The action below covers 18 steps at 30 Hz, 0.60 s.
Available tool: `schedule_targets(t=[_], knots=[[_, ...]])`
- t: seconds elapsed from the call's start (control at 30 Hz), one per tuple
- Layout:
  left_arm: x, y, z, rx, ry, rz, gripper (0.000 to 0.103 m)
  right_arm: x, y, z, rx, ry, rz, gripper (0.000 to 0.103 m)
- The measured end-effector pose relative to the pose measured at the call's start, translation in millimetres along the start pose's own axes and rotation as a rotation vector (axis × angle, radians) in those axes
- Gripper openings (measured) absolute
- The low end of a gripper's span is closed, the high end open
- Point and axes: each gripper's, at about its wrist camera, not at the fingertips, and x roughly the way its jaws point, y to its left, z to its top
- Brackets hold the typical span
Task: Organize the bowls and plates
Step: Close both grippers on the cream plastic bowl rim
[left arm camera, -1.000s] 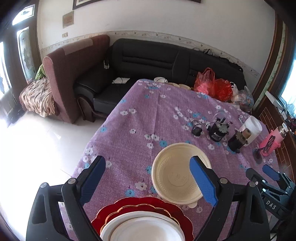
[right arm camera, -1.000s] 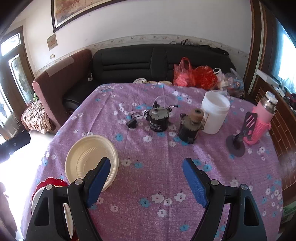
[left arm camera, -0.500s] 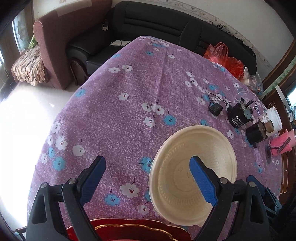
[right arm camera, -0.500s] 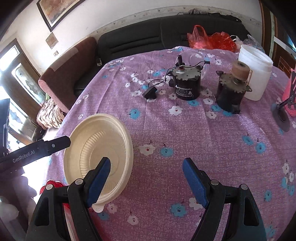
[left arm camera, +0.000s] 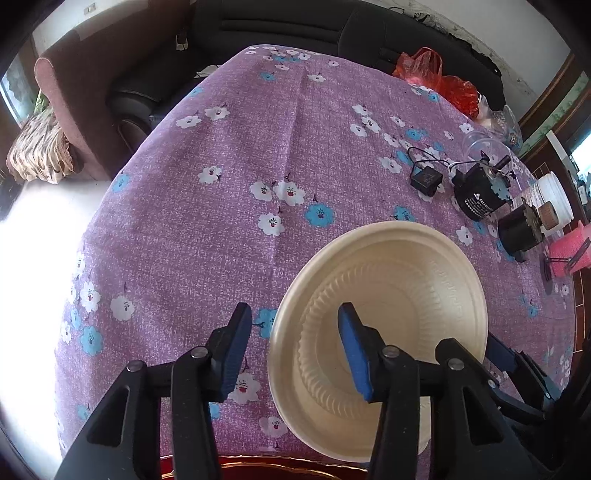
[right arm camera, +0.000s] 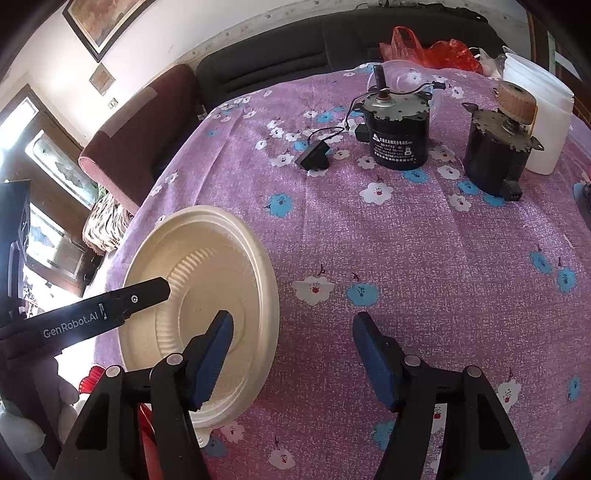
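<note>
A cream ribbed bowl (left arm camera: 406,295) stands on the purple flowered tablecloth (left arm camera: 258,147), near its front edge. My left gripper (left arm camera: 295,350) straddles the bowl's left rim, one blue pad inside and one outside. Its jaws are closing, and the outer pad is still clear of the rim. My right gripper (right arm camera: 295,360) straddles the opposite rim of the bowl (right arm camera: 207,266), with its jaws also closing and a wide gap on the outer side. Below the bowl, the edge of a red plate (left arm camera: 258,467) with a gold rim shows.
Two black motors (right arm camera: 400,129) (right arm camera: 495,147), a black adapter (right arm camera: 314,157), a white tub (right arm camera: 543,122) and a pink bottle (left arm camera: 569,251) stand at the right of the table. Red bags (left arm camera: 436,77) lie at the far edge, with a dark sofa (left arm camera: 295,22) behind.
Both grippers have sunk and tilted down onto the cream bowl. Their jaws have narrowed, the left much more. The plate stack has slid almost out of the left view.
</note>
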Motion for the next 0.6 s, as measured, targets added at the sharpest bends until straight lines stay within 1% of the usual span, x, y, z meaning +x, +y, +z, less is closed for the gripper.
schedule_targets(t=[0.07,0.1,0.17,0.23,0.27,0.33,0.43,0.53,0.6], knots=[[0.9,-3.0,0.4,0.017,0.008,0.009,0.038,3.6,2.1,1.1,-0.002,0.004,0.003,0.069],[1.6,-4.0,0.7,0.021,0.012,0.01,0.035,3.6,3.0,1.0,-0.004,0.006,0.005,0.067],[2.4,-6.3,0.1,0.033,0.02,0.008,0.026,4.7,4.7,1.3,-0.004,0.011,0.01,0.062],[2.2,-8.8,-0.1,0.042,0.023,0.005,0.021,5.5,6.1,1.2,-0.007,0.014,0.012,0.054],[2.2,-10.3,-0.7,0.046,0.024,0.001,0.017,5.9,6.8,1.0,-0.008,0.017,0.014,0.051],[1.0,-13.2,-1.9,0.058,0.023,-0.007,0.016,7.3,7.5,0.8,-0.006,0.024,0.02,0.038],[-3.6,-17.1,-3.3,0.071,0.003,0.004,0.016,6.5,7.5,-0.3,-0.003,0.021,0.013,0.032],[-10.1,-17.6,-3.4,0.062,-0.009,-0.011,0.016,1.1,4.3,-0.5,0.005,0.002,0.015,0.026],[-15.5,-19.2,-4.3,0.061,-0.016,-0.021,0.016,-4.6,2.0,0.3,0.013,-0.006,0.024,0.025]])
